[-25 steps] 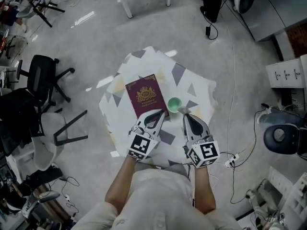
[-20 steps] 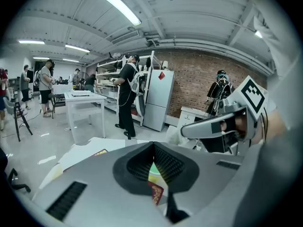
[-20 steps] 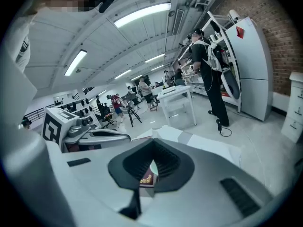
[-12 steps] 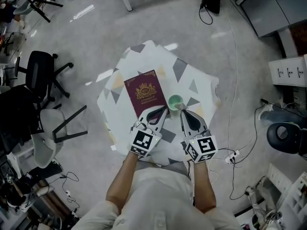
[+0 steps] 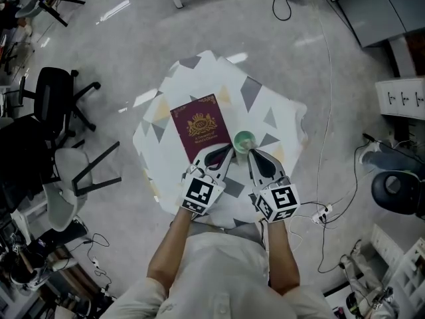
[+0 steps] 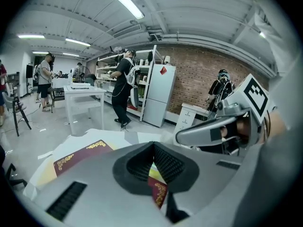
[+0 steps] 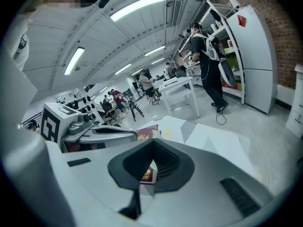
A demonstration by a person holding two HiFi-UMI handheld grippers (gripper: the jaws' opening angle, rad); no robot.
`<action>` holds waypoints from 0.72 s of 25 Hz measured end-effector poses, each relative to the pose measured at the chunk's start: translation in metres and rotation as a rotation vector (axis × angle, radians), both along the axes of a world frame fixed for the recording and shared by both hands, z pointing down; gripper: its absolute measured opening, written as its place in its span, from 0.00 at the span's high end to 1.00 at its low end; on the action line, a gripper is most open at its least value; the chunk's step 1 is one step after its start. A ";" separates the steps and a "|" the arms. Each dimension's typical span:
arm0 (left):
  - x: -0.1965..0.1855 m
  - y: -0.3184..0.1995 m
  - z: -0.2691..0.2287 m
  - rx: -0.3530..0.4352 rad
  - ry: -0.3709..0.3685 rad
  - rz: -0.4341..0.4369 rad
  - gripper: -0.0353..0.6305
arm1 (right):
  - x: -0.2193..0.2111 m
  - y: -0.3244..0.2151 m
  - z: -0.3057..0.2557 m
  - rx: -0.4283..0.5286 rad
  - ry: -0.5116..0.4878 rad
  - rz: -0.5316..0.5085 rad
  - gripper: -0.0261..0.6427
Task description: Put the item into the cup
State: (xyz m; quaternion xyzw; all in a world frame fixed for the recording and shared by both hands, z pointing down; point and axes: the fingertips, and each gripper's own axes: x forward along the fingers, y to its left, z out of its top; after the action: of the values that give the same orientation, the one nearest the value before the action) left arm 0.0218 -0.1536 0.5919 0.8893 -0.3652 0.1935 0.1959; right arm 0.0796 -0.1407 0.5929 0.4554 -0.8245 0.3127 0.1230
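Your left tongs (image 5: 228,151) are closed tip to tip. Through the hollow behind the tips the left gripper view shows only a slice of the maroon booklet (image 5: 201,128) lying on the table (image 5: 265,98). Your right tongs (image 5: 252,153) are closed the same way, with a corner of that booklet showing through their hollow. Neither clamps anything.

The green cup (image 5: 244,140) stands upright on the table just beyond both sets of tips, just beside the booklet's near right corner and nearer your edge than the far one. It is out of sight in both gripper views, where the tongs' own bodies fill the lower part. From the head view you cannot tell whether anything lies inside the cup, or which thing is the item to go in.

The booklet's cover carries a gold crest with gold lettering above and below it, too small to read. Each cube shows black-and-white square markers.
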 end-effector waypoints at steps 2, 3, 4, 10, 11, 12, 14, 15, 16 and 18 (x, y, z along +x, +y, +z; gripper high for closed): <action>0.000 -0.001 0.002 -0.004 -0.001 -0.001 0.93 | -0.001 -0.001 0.003 -0.006 0.001 -0.005 0.96; 0.000 -0.001 0.004 -0.006 -0.001 -0.001 0.93 | -0.002 -0.001 0.004 -0.009 0.002 -0.006 0.96; 0.000 -0.001 0.005 -0.007 -0.002 -0.001 0.93 | -0.003 -0.002 0.006 -0.011 0.002 -0.008 0.96; 0.001 -0.002 0.011 -0.018 -0.004 -0.002 0.93 | -0.006 -0.003 0.015 -0.034 0.006 -0.016 0.96; 0.001 -0.002 0.012 -0.020 -0.004 -0.001 0.93 | -0.006 -0.003 0.016 -0.036 0.007 -0.018 0.96; 0.002 -0.002 0.013 -0.021 -0.004 -0.001 0.93 | -0.007 -0.003 0.017 -0.038 0.008 -0.020 0.96; 0.002 -0.002 0.014 -0.024 -0.005 0.000 0.93 | -0.007 -0.003 0.019 -0.044 0.010 -0.022 0.96; 0.002 -0.002 0.016 -0.026 -0.006 0.002 0.93 | -0.007 -0.003 0.021 -0.049 0.011 -0.024 0.96; 0.003 -0.002 0.017 -0.028 -0.008 0.003 0.93 | -0.008 -0.003 0.023 -0.055 0.013 -0.025 0.96; 0.003 -0.002 0.019 -0.032 -0.009 0.003 0.93 | -0.008 -0.003 0.027 -0.070 0.019 -0.029 0.96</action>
State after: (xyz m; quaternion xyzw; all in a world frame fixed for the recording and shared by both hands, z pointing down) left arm 0.0248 -0.1558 0.6108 0.8857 -0.3615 0.2038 0.2081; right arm 0.0713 -0.1439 0.6196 0.4419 -0.8183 0.3351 0.1513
